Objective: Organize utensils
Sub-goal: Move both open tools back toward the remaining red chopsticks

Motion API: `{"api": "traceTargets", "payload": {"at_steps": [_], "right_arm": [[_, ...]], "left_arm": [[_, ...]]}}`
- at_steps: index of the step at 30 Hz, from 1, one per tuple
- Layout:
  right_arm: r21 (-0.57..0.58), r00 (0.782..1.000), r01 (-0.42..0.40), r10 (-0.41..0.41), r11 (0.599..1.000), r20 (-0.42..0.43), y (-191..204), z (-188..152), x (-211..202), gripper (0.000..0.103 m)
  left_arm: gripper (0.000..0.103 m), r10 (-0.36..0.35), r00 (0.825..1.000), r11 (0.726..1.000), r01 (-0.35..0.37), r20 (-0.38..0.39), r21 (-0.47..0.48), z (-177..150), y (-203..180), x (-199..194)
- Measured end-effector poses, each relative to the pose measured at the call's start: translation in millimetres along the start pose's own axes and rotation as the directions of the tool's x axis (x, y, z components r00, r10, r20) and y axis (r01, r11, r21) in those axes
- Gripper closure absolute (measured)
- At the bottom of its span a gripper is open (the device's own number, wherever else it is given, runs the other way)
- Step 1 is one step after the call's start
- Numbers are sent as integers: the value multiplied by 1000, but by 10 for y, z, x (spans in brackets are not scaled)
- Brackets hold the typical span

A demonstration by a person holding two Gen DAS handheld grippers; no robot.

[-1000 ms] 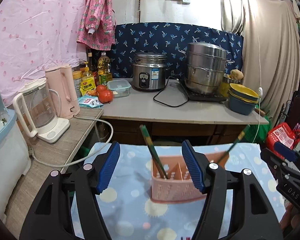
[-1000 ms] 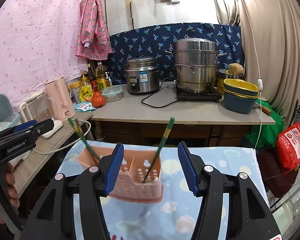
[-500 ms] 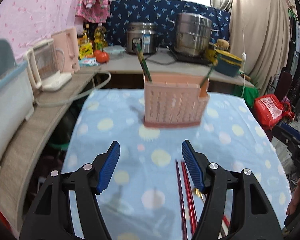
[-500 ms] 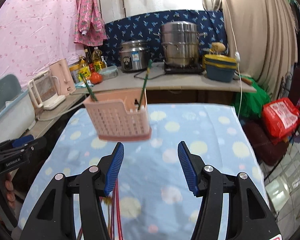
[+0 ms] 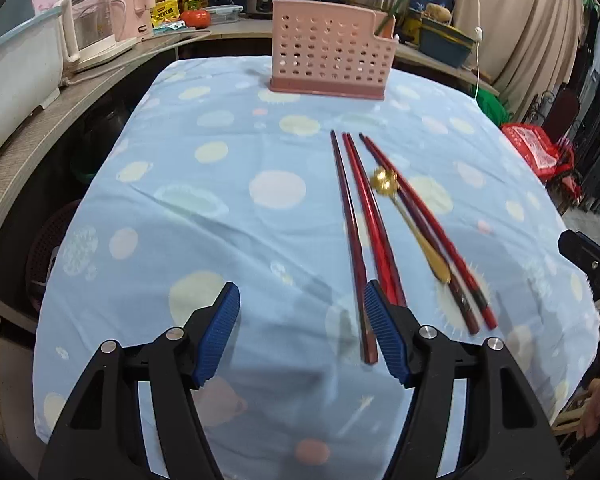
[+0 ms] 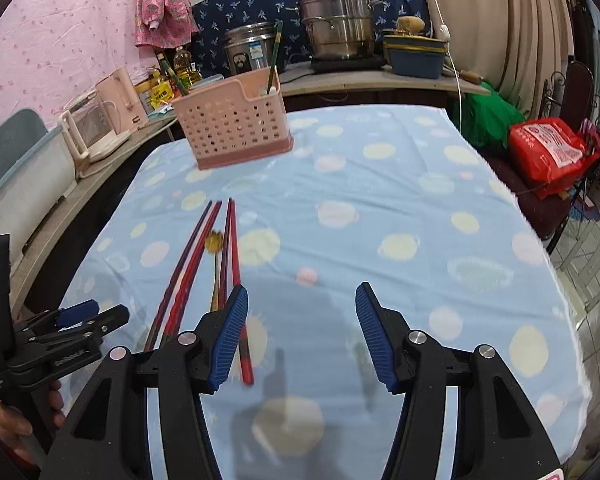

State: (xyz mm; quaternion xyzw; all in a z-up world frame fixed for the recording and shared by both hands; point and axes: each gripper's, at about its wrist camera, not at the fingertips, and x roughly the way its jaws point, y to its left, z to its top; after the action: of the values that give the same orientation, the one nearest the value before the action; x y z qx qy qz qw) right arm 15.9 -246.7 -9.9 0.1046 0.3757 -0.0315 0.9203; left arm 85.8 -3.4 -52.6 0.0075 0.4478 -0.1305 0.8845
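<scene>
Both tongs, left (image 5: 300, 328) and right (image 6: 301, 330), spread and empty, had dipped from basket (image 5: 332, 58) toward red chopsticks (image 5: 370, 216) and gold spoon (image 5: 414, 220) lying mid-counter (image 5: 180, 200); pickup seemed imminent.

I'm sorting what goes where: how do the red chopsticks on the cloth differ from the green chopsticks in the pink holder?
The red chopsticks lie flat on the blue spotted cloth; the green chopsticks stand tilted in the pink holder. The red ones, four in number, lie side by side with a gold spoon among them; the green ones sit apart at opposite ends of the holder. Both kinds are long, thin sticks.
</scene>
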Motion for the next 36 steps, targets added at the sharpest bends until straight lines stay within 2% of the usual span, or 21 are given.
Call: {"api": "traceTargets", "payload": {"at_steps": [7, 13, 16, 19, 20, 24, 29, 31, 36], "right_arm": [[19, 1000, -16, 16, 1000, -25, 34, -173, -19, 48], [12, 999, -25, 25, 1000, -35, 93, -193, 11, 48], [2, 999, -26, 26, 1000, -39, 123, -204, 30, 48], [-5, 998, -32, 31, 999, -48, 152, -228, 65, 48], [-9, 998, -32, 31, 999, -52, 164, -237, 78, 48], [-25, 997, -33, 31, 999, -67, 207, -274, 140, 49], [-52, 995, -35, 30, 998, -93, 275, -324, 258, 59], [-66, 994, -33, 26, 997, -102, 299, -339, 304, 65], [-78, 992, -41, 31, 996, -125, 344, -381, 402, 74]], "left_arm": [[42, -27, 1000, 1000, 27, -4, 14, -103, -107, 45], [51, -13, 1000, 999, 14, -22, 29, -144, -144, 139], [50, -15, 1000, 999, 16, -20, 31, -158, -149, 159], [55, -7, 1000, 999, 8, -17, 40, -159, -175, 175], [62, 6, 1000, 999, -6, -17, 47, -161, -184, 189], [71, 29, 1000, 999, -29, -9, 46, -150, -156, 205], [83, 39, 999, 999, -39, 0, 31, -135, -96, 223], [84, 41, 999, 999, -41, 2, 31, -131, -91, 226], [84, 42, 999, 999, -43, 11, 31, -144, -93, 228]]}}
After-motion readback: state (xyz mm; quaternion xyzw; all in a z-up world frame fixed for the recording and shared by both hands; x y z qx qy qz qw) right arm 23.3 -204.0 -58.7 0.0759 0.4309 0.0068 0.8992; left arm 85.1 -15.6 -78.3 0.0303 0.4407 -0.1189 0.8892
